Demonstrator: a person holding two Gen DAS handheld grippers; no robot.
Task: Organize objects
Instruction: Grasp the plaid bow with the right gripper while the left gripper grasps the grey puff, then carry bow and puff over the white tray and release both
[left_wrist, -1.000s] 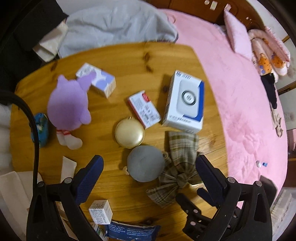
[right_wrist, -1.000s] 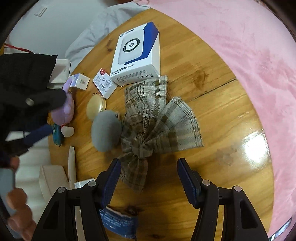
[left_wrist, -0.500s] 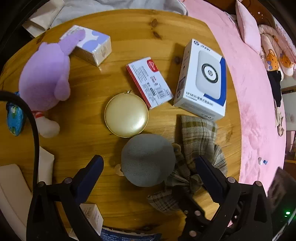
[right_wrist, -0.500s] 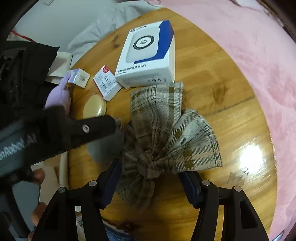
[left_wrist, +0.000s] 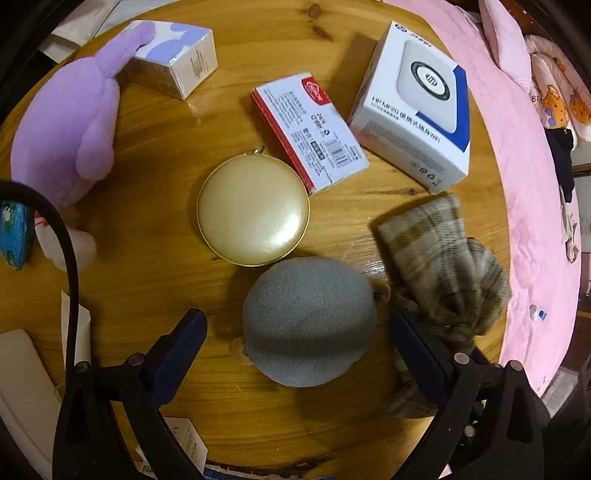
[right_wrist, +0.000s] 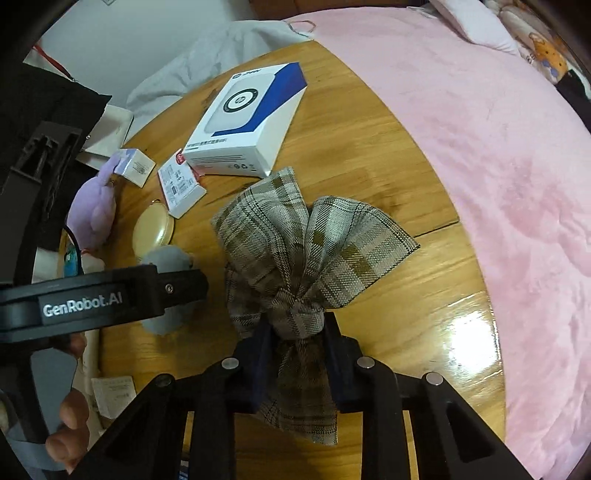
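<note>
A plaid fabric bow (right_wrist: 306, 258) lies on the round wooden table (right_wrist: 369, 147). My right gripper (right_wrist: 297, 325) is shut on its centre knot. The bow also shows blurred in the left wrist view (left_wrist: 443, 273). My left gripper (left_wrist: 295, 332) is open, its fingers on either side of a grey round pad (left_wrist: 310, 325), low over it. A gold round compact (left_wrist: 253, 210) sits just beyond the pad. The left gripper body (right_wrist: 92, 299) crosses the right wrist view over the pad (right_wrist: 166, 258).
A white and blue box (left_wrist: 417, 96), a red and white box (left_wrist: 310, 129), a lilac box (left_wrist: 173, 55) and a purple plush toy (left_wrist: 66, 125) lie further back. Small boxes and packets (left_wrist: 181, 443) sit at the near edge. A pink bed (right_wrist: 480, 147) lies right.
My right gripper moved forward and closed on the bow's knot, shifting the bow. My left gripper moved down and forward until its open fingers straddle the grey pad.
</note>
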